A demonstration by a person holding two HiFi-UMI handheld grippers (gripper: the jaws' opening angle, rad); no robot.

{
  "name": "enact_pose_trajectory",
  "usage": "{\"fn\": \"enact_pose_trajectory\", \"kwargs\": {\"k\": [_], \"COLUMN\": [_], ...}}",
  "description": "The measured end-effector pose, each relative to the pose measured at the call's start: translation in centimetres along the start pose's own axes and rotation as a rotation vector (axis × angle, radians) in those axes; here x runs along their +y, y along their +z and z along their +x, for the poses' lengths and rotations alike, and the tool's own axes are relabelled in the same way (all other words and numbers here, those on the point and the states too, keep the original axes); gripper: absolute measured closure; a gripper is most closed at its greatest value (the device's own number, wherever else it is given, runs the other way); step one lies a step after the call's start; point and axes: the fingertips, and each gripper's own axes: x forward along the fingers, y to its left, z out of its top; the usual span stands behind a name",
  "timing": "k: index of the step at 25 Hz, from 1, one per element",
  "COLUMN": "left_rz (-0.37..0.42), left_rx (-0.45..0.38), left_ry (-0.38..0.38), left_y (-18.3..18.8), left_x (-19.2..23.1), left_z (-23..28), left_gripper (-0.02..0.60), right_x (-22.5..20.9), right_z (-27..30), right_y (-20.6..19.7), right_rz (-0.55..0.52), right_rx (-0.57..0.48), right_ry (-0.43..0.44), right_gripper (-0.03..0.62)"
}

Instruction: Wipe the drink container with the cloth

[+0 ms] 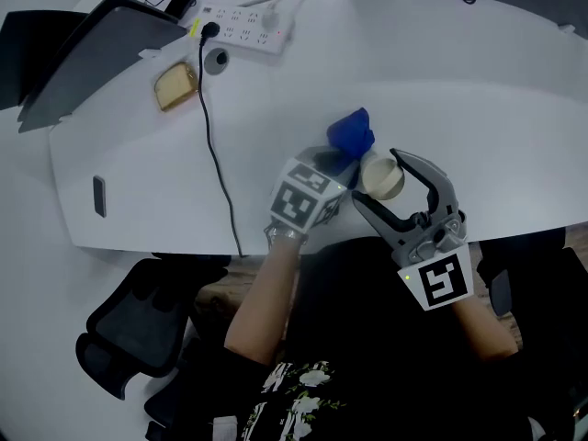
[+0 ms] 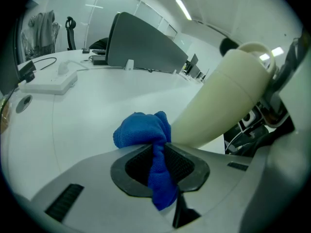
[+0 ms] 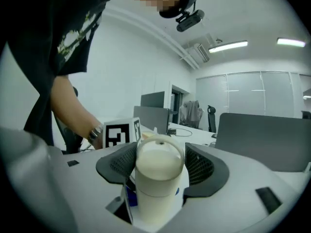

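Pinching bunched blue cloth point(image 2: 145, 134), left claw point(image 2: 158, 154) flanks smooth cream container point(image 3: 156, 183) clamped by right claw point(image 3: 160, 161).

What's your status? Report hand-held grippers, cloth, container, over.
Left hand-held gripper shut on bunched blue cloth. Right hand-held gripper shut on cream plastic drink container, held tilted. Cloth at container's side; nothing between them.

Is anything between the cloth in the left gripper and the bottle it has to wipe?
Nothing visible. The left gripper is shut on the cloth, the right gripper on the bottle. The cloth sits right beside the bottle's side; whether they touch is unclear.
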Motion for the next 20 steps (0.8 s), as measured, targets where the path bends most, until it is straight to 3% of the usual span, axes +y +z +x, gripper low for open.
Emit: {"fn": "enact_pose_trajectory", "kwargs": {"k": [3, 5, 9, 12, 14, 16, 20], "left_rz": [-0.018, -0.023, -0.003, -0.033, -0.056, -0.073, -0.115], "left_rx": [-0.014, -0.034, -0.123, -0.220, -0.274, -0.281, -0.214], "left_ry": [0.007, 0.004, -0.021, -0.129, -0.216, -0.261, -0.247], "left_y": [-0.1, -0.1, 1.8, 4.4, 6.1, 6.5, 4.7], "left_x": [-0.1, -0.3, -1.5, -3.8, -5.5, -6.4, -5.2], "left_z": [-0.3, -1.3, -6.4, -10.1, -11.3, -11.1, -8.2], "left_gripper": [0.515, 0.515, 0.515, 0.515, 0.515, 0.515, 0.515], "right_x": [0.0, 0.2, 0.9, 1.5, 1.8, 2.1, 2.2], "right_z": [0.4, 0.5, 0.4, -0.7, -0.8, -0.7, -0.6], "right_y": [-0.8, -0.7, -0.7, -1.3, -1.3, -1.3, -1.4], "right_rz": [-0.004, -0.020, -0.107, -0.140, -0.153, -0.170, -0.160], "right_rx": [0.041, 0.043, 0.067, 0.116, 0.149, 0.168, 0.182], "right_ry": [0.016, 0.091, 0.402, 0.651, 0.749, 0.796, 0.815], "right_gripper": [0.319, 0.319, 0.319, 0.319, 0.319, 0.319, 0.319]}}
